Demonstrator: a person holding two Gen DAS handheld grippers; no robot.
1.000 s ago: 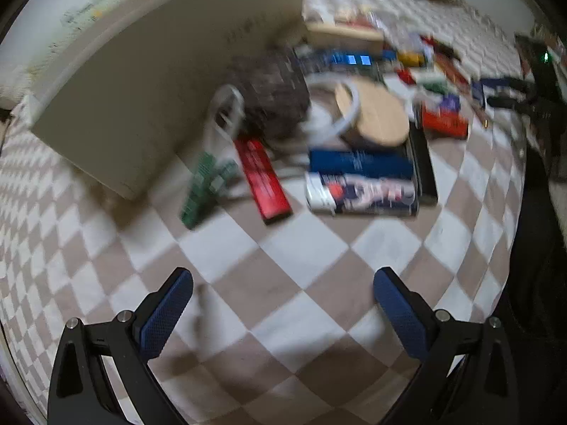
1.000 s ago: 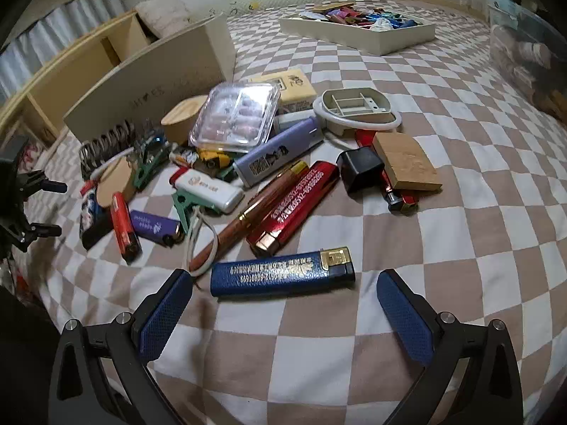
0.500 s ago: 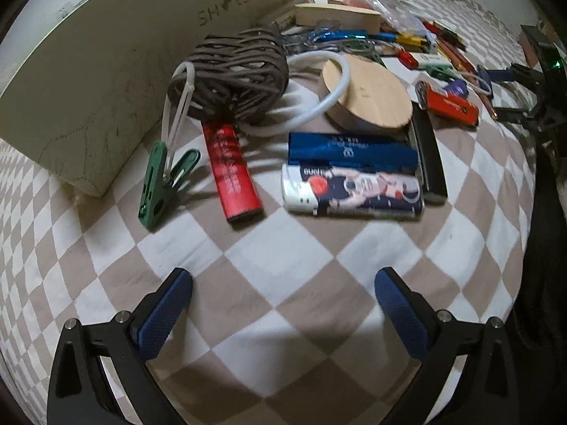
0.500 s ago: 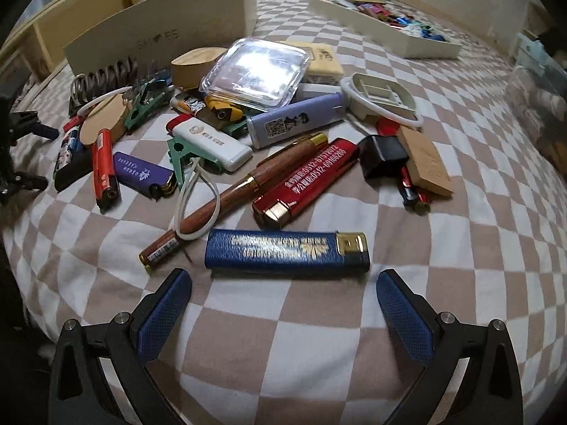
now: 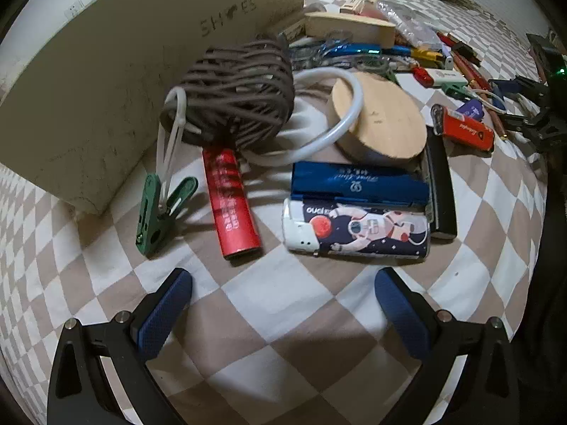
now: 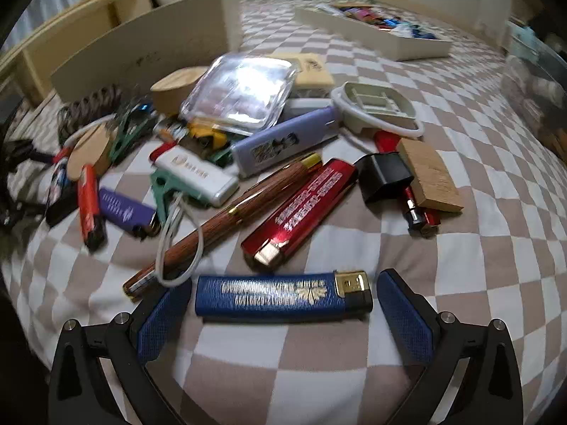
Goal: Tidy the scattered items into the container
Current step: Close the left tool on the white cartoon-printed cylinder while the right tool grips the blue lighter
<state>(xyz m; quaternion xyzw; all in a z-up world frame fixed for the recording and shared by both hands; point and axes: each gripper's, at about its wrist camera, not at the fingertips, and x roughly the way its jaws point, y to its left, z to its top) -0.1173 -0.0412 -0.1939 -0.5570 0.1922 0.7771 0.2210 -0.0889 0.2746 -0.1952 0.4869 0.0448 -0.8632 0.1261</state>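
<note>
The right wrist view shows two red rectangular lighters (image 6: 299, 210) (image 6: 90, 205), two purple ones (image 6: 283, 145) (image 6: 125, 210), one blue lighter with gold print (image 6: 280, 297) and one white one (image 6: 196, 175). There is one brown wood-grain pen (image 6: 226, 219), one clear plastic case (image 6: 239, 94), two green plastic clips (image 6: 164, 187) (image 6: 125, 138) and one black cube (image 6: 384, 179).

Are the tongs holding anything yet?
No. Both are open and empty. The right tongs straddle the blue lighter without gripping; the left tongs are over bare cloth.

Both wrist views low, close over checkered bed; shared: round wooden disc (image 5: 381, 120) (image 6: 90, 147), opposite sides.
</note>
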